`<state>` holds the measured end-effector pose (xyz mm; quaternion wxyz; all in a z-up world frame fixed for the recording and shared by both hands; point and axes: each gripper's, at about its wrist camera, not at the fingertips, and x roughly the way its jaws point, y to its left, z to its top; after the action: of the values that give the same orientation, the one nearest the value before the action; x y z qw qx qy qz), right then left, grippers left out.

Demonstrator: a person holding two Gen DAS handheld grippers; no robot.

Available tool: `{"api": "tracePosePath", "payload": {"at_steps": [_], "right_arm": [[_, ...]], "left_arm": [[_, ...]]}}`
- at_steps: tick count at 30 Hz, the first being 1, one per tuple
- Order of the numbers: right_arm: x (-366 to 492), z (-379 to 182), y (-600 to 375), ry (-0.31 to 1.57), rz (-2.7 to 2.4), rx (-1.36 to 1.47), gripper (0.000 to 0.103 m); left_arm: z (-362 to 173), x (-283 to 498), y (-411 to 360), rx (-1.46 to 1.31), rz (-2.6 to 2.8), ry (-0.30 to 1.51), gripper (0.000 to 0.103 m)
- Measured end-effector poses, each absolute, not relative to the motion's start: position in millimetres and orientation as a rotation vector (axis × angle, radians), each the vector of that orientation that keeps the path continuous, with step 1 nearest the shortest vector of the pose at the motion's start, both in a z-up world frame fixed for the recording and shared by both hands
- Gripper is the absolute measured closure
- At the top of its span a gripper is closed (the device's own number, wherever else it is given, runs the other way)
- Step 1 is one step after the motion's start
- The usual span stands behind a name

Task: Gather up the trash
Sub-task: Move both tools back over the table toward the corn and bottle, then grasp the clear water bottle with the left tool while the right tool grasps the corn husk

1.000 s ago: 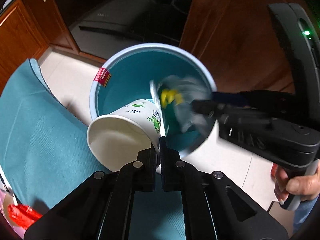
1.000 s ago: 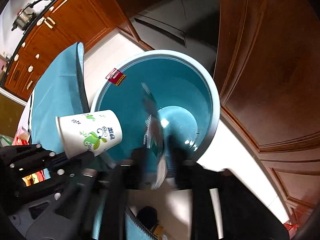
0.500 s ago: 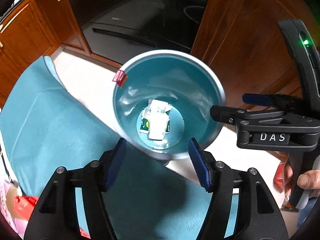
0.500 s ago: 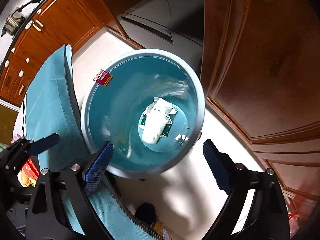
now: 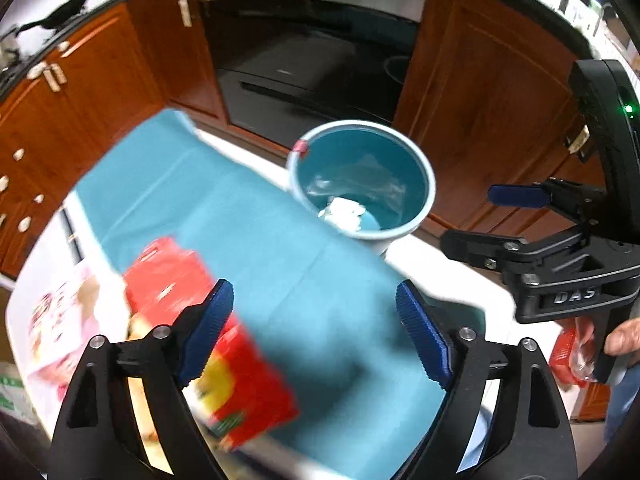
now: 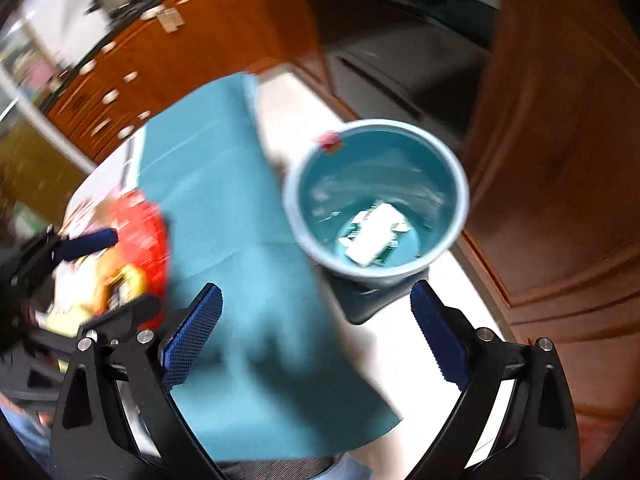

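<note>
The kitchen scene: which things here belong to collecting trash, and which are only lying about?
Part of the job:
- round teal plastic bin, white crumpled trash inside it
- red snack packet on the teal cloth
- left gripper and right gripper, jaws opening, nothing between them

Only lying about:
- teal cloth
- pink printed paper
- brown wooden cabinets
- black oven

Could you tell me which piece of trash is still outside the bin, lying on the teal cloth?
The red packet lies on the teal cloth, by the left gripper; the white wrapper and clear plastic already sit inside the bin.
</note>
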<state>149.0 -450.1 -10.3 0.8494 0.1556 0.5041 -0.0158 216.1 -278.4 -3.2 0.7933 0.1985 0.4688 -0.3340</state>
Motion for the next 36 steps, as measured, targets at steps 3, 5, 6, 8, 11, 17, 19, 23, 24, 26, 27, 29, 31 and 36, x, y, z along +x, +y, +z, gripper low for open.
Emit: {"api": "tracePosePath", "payload": {"at_steps": [3, 5, 6, 8, 11, 17, 19, 23, 24, 26, 27, 29, 31, 36], "right_arm": [[141.5, 2.4, -410.0, 1.07, 0.065, 0.3, 0.012], [139.0, 9.5, -384.1, 1.078, 0.113, 0.259, 0.01], [137.7, 13.8, -366.7, 1.078, 0.145, 0.235, 0.01], [134.4, 18.4, -339.5, 1.081, 0.189, 0.202, 0.007], [131.7, 21.3, -300.2, 1.092, 0.243, 0.13, 0.007], [135.6, 2.4, -250.1, 1.154, 0.292, 0.065, 0.007], [136.3, -6.4, -240.5, 1.174, 0.3, 0.061, 0.007], [143.0, -22.9, -229.1, 1.203, 0.293, 0.088, 0.007], [145.2, -25.9, -226.7, 1.211, 0.294, 0.104, 0.007], [147.5, -30.2, -220.3, 1.224, 0.304, 0.125, 0.007], [149.1, -31.7, -213.8, 1.233, 0.315, 0.131, 0.007], [149.6, -32.1, -199.0, 1.238, 0.339, 0.112, 0.007], [149.7, -32.1, -183.6, 1.241, 0.357, 0.072, 0.007], [149.7, -39.4, -133.6, 1.243, 0.41, -0.104, 0.007]], "left_arm": [[9.8, 207.9, -234.6, 0.425, -0.68, 0.98, 0.009], [20.7, 200.1, -199.3, 0.435, -0.65, 0.957, 0.007], [24.9, 196.6, -180.5, 0.442, -0.627, 0.944, 0.006], [28.8, 190.4, -153.4, 0.447, -0.592, 0.927, 0.004], [31.7, 182.9, -109.7, 0.434, -0.528, 0.918, 0.004], [6.6, 173.1, -43.1, 0.396, -0.443, 0.969, 0.004], [-5.1, 169.5, -31.7, 0.403, -0.439, 0.988, 0.004], [-21.6, 166.7, -22.7, 0.417, -0.448, 1.009, 0.004], [-24.6, 166.5, -21.3, 0.411, -0.46, 1.015, 0.004], [-28.6, 165.4, -17.6, 0.413, -0.455, 1.008, 0.004], [-28.9, 165.1, -14.4, 0.409, -0.444, 1.0, 0.004], [-26.8, 167.1, -2.2, 0.36, -0.439, 0.999, 0.004], [-22.8, 166.9, 11.7, 0.32, -0.43, 0.995, 0.004], [-21.3, 160.3, 50.9, 0.256, -0.385, 0.994, 0.004]]}}
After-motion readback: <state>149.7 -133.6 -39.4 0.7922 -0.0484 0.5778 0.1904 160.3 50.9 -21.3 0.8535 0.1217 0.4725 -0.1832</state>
